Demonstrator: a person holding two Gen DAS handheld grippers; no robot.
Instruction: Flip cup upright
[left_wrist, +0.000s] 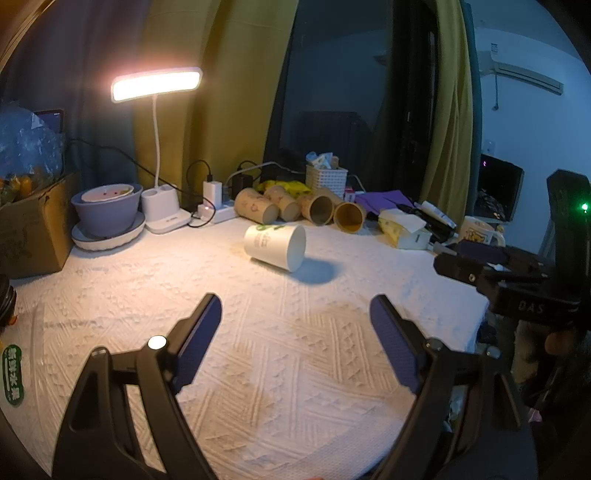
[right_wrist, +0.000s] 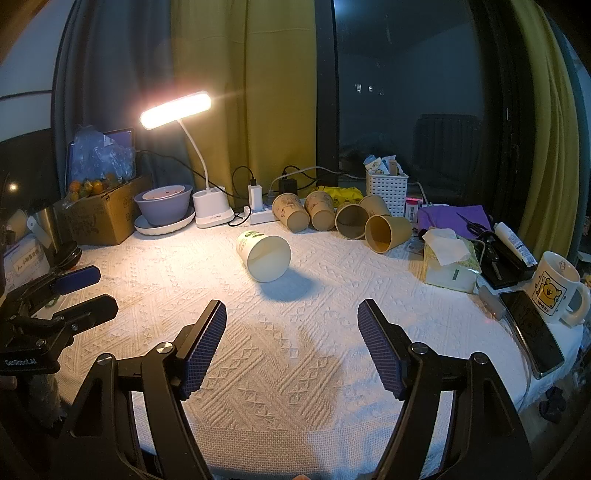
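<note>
A white paper cup (left_wrist: 275, 246) with green print lies on its side on the white textured cloth, mouth toward me and to the right; it also shows in the right wrist view (right_wrist: 263, 255). My left gripper (left_wrist: 295, 310) is open and empty, well short of the cup. My right gripper (right_wrist: 291, 314) is open and empty, also short of the cup. In the left wrist view the right gripper (left_wrist: 469, 258) shows at the right edge. In the right wrist view the left gripper (right_wrist: 83, 291) shows at the left edge.
Several brown paper cups (right_wrist: 347, 218) lie in a row behind the white cup. A lit desk lamp (right_wrist: 175, 110), bowl on a plate (right_wrist: 164, 206), cardboard box (right_wrist: 103, 218), power strip, white basket (right_wrist: 386, 188), tissue pack (right_wrist: 448, 262), mug (right_wrist: 556, 286) and phone (right_wrist: 532, 332) ring the cloth.
</note>
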